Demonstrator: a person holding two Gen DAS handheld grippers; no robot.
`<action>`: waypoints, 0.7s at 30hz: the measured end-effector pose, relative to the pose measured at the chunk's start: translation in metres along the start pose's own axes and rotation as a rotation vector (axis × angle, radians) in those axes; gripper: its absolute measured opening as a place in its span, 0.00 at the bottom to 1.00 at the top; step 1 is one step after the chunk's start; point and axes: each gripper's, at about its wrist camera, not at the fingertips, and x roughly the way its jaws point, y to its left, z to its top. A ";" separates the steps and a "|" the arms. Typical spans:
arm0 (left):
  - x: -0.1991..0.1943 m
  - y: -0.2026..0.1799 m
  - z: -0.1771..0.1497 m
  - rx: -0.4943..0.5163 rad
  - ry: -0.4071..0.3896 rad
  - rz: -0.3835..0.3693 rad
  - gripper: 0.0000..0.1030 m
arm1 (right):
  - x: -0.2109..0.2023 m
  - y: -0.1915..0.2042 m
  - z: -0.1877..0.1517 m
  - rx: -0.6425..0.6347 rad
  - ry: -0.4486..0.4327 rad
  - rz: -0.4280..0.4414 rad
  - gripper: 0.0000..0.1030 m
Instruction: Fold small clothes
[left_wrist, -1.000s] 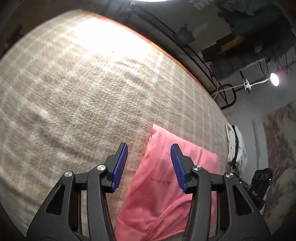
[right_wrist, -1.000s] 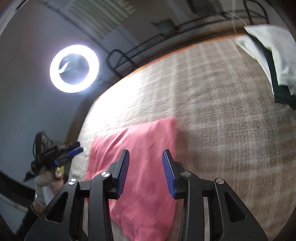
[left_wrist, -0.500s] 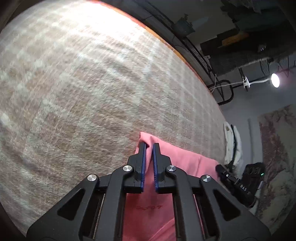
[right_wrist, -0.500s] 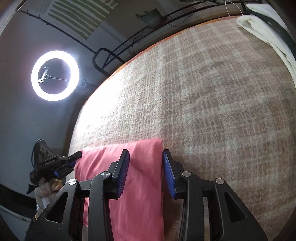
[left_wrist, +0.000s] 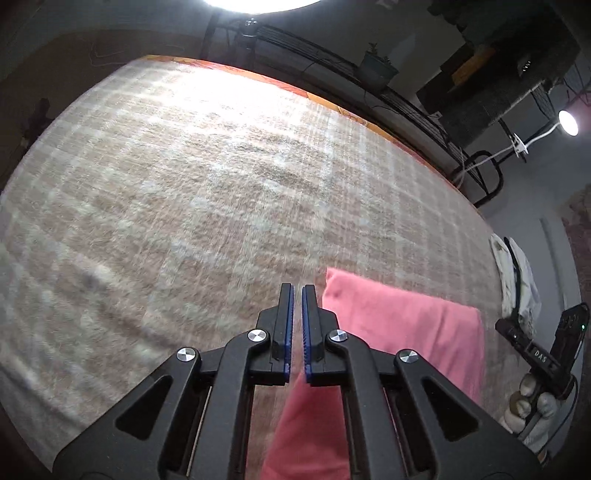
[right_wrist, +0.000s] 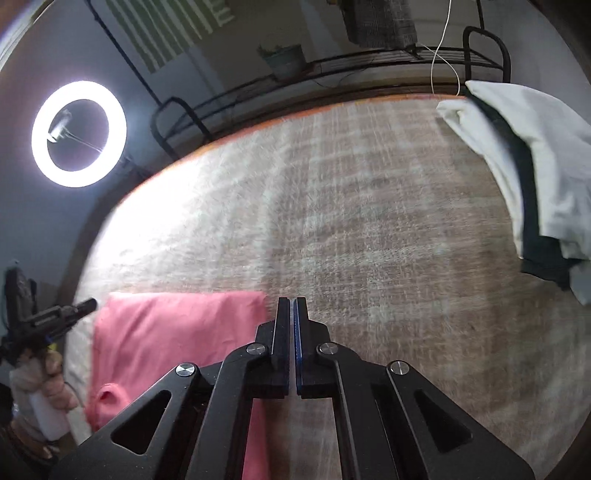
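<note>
- The left gripper (left_wrist: 297, 291) has its blue pads pressed together, nothing visibly between them.
- The right gripper (right_wrist: 291, 304) is also squeezed closed, just beside the cloth's corner.
- The pink garment (left_wrist: 402, 325) lies flat on the checked blanket (left_wrist: 207, 192), between both tools.
- White and dark clothes (right_wrist: 524, 155) sit well apart, at the far right edge.
- A ring light (right_wrist: 78, 133) glares from the left.
</note>
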 end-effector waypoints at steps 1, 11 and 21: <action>-0.005 0.002 -0.003 0.004 0.009 -0.013 0.17 | -0.005 -0.002 -0.003 0.004 0.004 0.025 0.01; -0.026 0.036 -0.050 -0.118 0.113 -0.167 0.56 | -0.037 -0.002 -0.057 0.005 0.069 0.163 0.42; -0.003 0.028 -0.067 -0.179 0.139 -0.226 0.56 | -0.008 -0.028 -0.079 0.139 0.140 0.259 0.42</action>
